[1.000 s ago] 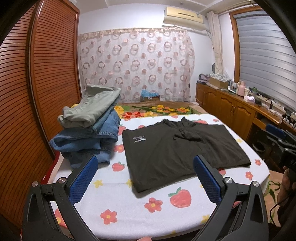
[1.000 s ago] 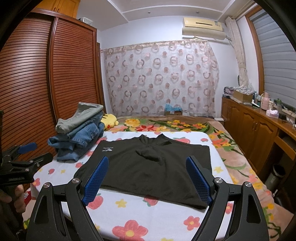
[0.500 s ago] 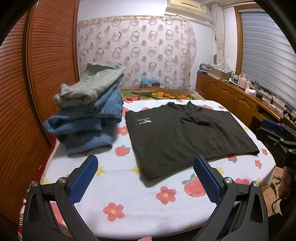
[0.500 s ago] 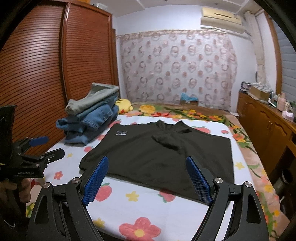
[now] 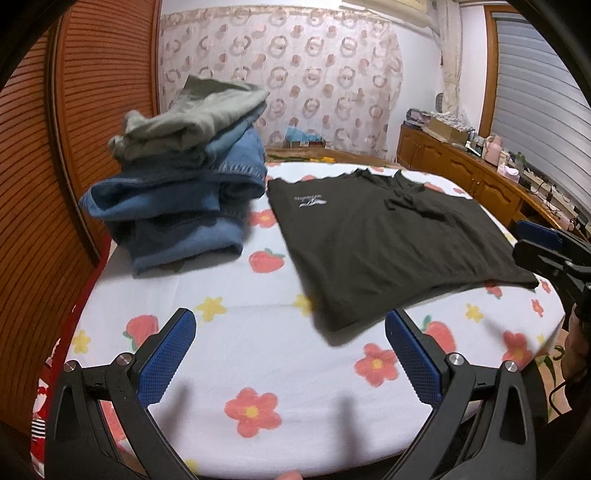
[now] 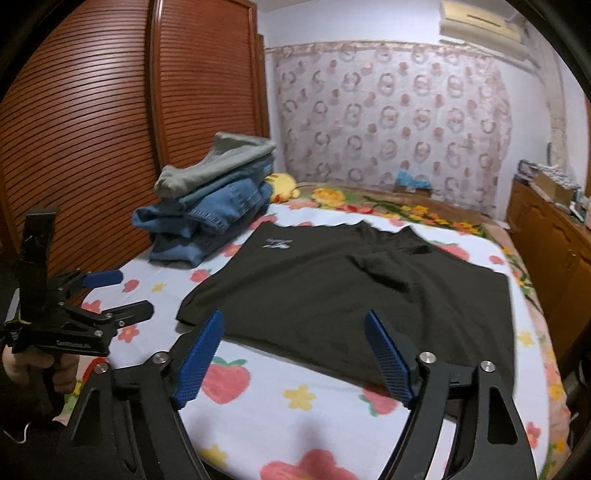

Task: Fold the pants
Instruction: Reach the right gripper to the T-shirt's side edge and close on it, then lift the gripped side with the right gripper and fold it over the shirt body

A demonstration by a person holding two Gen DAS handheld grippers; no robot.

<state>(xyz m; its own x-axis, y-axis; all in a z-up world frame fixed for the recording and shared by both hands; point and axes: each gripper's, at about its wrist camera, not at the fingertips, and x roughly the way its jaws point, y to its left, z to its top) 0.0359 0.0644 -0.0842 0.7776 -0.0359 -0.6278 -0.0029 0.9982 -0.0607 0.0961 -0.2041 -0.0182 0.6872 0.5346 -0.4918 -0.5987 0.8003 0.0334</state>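
Left wrist view: left gripper (image 5: 290,352), blue pads apart and empty, now sits lower and closer to the flower-print white bed sheet (image 5: 258,354). The flat black fabric pants with a small white logo (image 5: 380,243) fill centre-right; near hem just above the right pad.

Right wrist view: right gripper (image 6: 295,360) is closing, nothing between the jaws yet; hem just beyond. Grasp looks imminent; no fold begun.

Louvred wooden wardrobe (image 6: 110,129), ring-patterned curtain (image 5: 295,81), wooden sideboard (image 5: 461,173), wall air conditioner (image 6: 480,22)
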